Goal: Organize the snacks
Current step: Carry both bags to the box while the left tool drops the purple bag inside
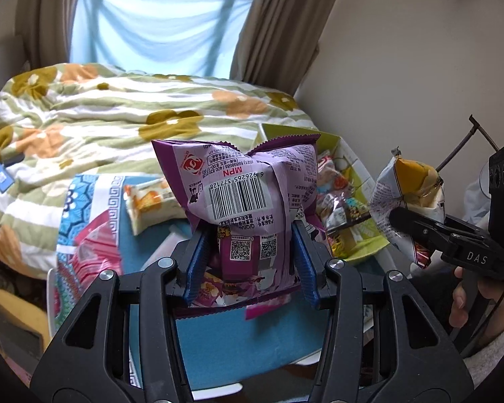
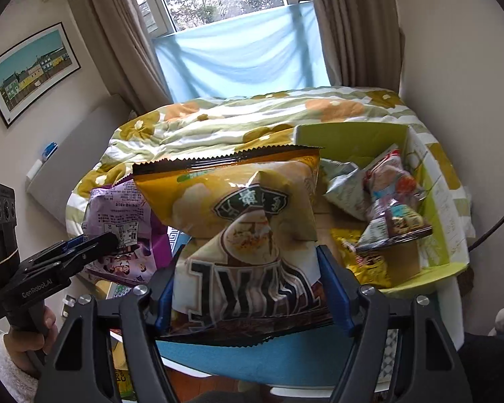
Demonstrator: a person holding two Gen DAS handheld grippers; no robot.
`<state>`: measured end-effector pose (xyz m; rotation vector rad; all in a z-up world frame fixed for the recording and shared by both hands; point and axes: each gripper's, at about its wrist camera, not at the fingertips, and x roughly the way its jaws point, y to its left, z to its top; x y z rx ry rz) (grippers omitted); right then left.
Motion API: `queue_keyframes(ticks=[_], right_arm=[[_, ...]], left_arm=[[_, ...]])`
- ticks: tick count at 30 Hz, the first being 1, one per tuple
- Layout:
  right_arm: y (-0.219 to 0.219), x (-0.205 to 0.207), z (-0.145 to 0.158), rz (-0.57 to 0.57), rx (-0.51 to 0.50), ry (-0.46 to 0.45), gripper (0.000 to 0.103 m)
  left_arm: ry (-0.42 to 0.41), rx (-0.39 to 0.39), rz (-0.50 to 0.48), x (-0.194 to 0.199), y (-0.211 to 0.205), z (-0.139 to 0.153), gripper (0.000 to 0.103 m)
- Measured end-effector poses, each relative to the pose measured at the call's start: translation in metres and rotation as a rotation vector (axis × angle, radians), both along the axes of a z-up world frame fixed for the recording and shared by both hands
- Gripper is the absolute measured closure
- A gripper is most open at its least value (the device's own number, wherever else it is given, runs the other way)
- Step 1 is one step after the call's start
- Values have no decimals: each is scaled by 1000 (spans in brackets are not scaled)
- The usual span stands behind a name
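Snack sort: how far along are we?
Partway. Done: several packets already lie in the green box. In hand: the left gripper is shut on a purple bag, and the right gripper is shut on a yellow bag, both held up beside the box. Left: an orange packet and a pink packet on the blue mat.

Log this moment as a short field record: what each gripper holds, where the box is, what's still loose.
left gripper: shut on purple snack bag, held up, barcode side facing the camera
right gripper: shut on yellow snack bag, held up
green box: open, to the right, several snack packs already inside
loose snacks: white-orange pack and pink pack lying on the blue mat
background: bed with floral quilt
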<state>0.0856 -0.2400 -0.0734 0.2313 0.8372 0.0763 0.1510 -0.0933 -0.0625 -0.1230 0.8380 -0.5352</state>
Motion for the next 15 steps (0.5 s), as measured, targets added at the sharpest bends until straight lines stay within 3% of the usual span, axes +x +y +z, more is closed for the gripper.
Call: queue_keyframes(ticks=[9, 15], right_arm=[[-114, 20, 12, -71, -15, -38, 35], [-169, 42, 9, -60, -28, -22, 35]], left_arm=[[35, 18, -52, 47, -134, -17, 60], [95, 58, -11, 72, -186, -49, 60]])
